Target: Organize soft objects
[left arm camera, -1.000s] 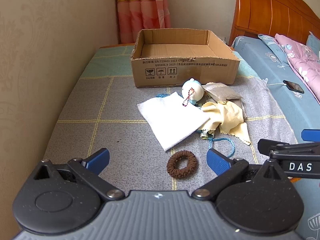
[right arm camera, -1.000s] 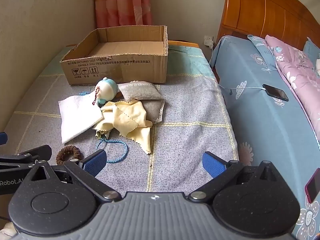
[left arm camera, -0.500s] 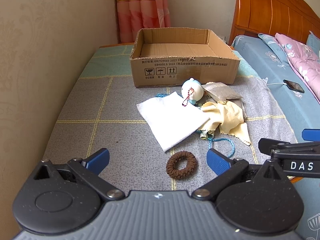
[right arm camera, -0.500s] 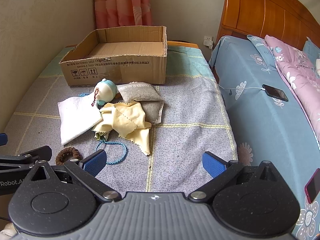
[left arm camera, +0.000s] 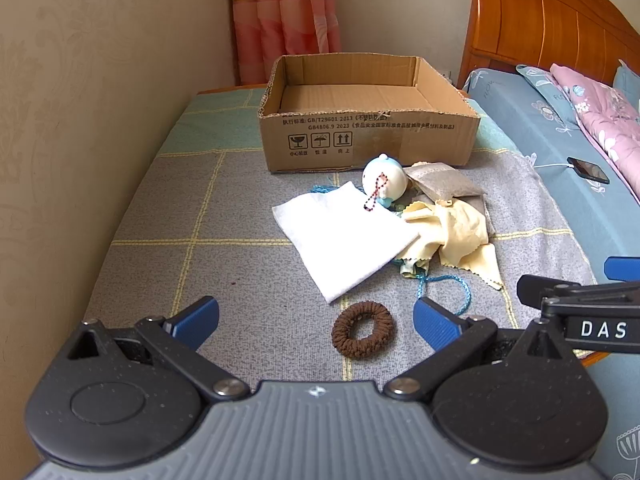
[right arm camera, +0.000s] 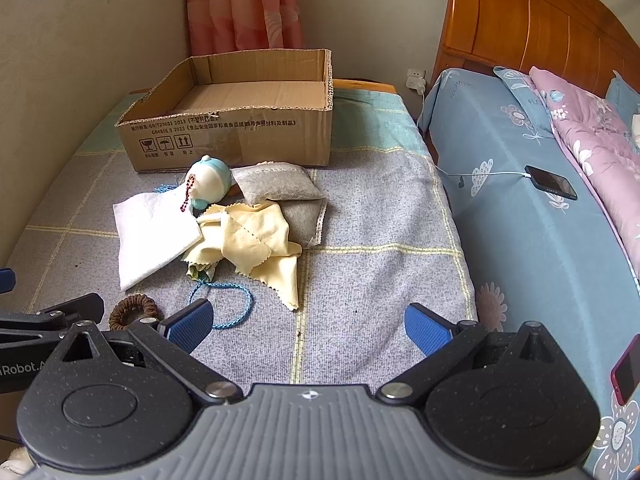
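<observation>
A pile of soft things lies on the grey checked blanket (left arm camera: 240, 272): a white cloth (left arm camera: 340, 236), a yellow cloth (left arm camera: 460, 232), a round white-and-blue plush (left arm camera: 384, 180), grey pouches (left arm camera: 444, 184), a blue cord (left arm camera: 444, 284) and a brown scrunchie (left arm camera: 363, 334). An open cardboard box (left arm camera: 368, 136) stands behind them; it shows nothing inside. My left gripper (left arm camera: 316, 320) is open and empty, the scrunchie just ahead between its fingers. My right gripper (right arm camera: 308, 324) is open and empty over bare blanket, right of the pile (right arm camera: 240, 232).
A wall runs along the left. A bed with a blue sheet (right arm camera: 540, 240), a pink quilt (right arm camera: 592, 132) and a charging phone (right arm camera: 551, 182) lies to the right, with a wooden headboard (right arm camera: 540, 28). A curtain (left arm camera: 280, 16) hangs behind the box.
Both grippers have crept slightly forward toward the pile; the scrunchie sits a little nearer the left fingers. Nothing was grasped or moved.
</observation>
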A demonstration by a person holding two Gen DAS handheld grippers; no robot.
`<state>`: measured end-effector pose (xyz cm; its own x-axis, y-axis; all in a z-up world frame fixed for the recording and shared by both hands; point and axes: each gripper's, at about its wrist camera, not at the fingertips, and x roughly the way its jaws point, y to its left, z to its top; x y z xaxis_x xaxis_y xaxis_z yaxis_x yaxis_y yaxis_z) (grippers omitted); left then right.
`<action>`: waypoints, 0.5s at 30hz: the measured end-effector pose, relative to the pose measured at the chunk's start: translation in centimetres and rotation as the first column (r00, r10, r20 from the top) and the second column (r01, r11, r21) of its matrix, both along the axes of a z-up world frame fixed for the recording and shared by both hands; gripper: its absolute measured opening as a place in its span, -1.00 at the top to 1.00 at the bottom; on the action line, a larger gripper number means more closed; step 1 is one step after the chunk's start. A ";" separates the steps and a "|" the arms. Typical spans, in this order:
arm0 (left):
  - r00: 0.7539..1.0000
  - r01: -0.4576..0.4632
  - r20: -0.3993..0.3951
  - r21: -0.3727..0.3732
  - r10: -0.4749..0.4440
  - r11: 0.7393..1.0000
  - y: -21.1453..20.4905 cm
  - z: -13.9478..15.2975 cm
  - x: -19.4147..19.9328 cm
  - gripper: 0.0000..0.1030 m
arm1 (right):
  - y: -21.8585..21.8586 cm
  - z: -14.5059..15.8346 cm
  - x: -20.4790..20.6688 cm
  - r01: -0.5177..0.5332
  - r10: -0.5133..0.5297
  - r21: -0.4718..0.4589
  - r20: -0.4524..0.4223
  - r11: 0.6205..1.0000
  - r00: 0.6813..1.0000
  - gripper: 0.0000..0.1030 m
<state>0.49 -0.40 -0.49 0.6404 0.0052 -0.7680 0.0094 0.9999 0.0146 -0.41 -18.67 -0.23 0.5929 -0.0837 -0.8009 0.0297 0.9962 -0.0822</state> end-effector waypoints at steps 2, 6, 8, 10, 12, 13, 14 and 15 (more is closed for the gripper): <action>1.000 0.000 0.002 -0.002 0.000 1.000 0.0 0.0 0.0 -0.99 | 0.0 0.0 0.0 0.001 -0.001 0.001 0.001 1.000 1.000 -1.00; 1.000 0.001 0.001 -0.003 -0.001 1.000 0.0 0.0 0.0 -0.99 | 0.0 0.0 0.0 0.002 -0.002 -0.001 0.000 1.000 1.000 -1.00; 1.000 0.001 0.002 -0.002 -0.001 1.000 0.0 0.0 0.0 -0.99 | 0.0 0.1 0.0 0.001 -0.001 -0.001 0.002 1.000 1.000 -1.00; 1.000 0.002 0.004 -0.002 -0.002 1.000 0.0 0.0 0.0 -0.99 | 0.0 0.1 0.0 0.001 -0.001 0.001 0.001 1.000 1.000 -1.00; 1.000 0.002 0.004 -0.002 -0.002 1.000 0.0 0.0 0.0 -0.99 | 0.0 0.0 0.0 0.001 -0.001 0.002 0.002 1.000 1.000 -1.00; 1.000 0.002 0.004 -0.002 -0.002 1.000 0.0 0.0 0.0 -0.99 | 0.0 0.0 0.0 0.002 -0.002 0.002 0.002 1.000 1.000 -1.00; 1.000 0.003 0.004 -0.001 -0.002 1.000 0.0 0.0 0.0 -0.99 | 0.0 0.1 0.0 0.002 -0.002 0.001 0.003 1.000 1.000 -1.00; 1.000 0.003 0.004 -0.001 -0.003 1.000 0.1 0.1 0.0 -0.99 | 0.0 0.1 0.0 0.002 -0.002 0.001 0.002 1.000 1.000 -1.00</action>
